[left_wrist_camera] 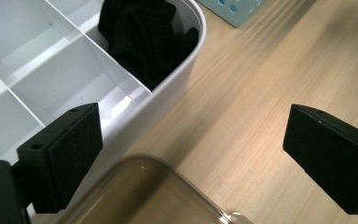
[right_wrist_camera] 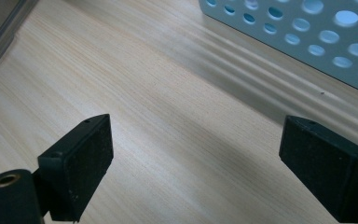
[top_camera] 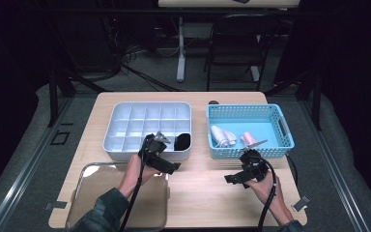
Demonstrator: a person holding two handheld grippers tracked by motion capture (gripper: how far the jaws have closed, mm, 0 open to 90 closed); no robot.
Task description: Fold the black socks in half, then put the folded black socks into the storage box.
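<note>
bare counter (top_camera: 200, 186) lies open between the two grippers. the left gripper (left_wrist_camera: 191, 154) hangs over the near right corner of the white divided tray (top_camera: 125, 152), fingers (left_wrist_camera: 72, 154) spread wide and released, nothing between them. one black cloth bundle (left_wrist_camera: 142, 37) sits in the tray's corner compartment. the right gripper (right_wrist_camera: 196, 168) hovers before the blue basket (top_camera: 251, 152), released and empty. the basket holds two pale bundles (top_camera: 222, 136) and one pink bundle (top_camera: 248, 139). one clear lid (top_camera: 116, 203) lies just beside the tray's near wall.
</note>
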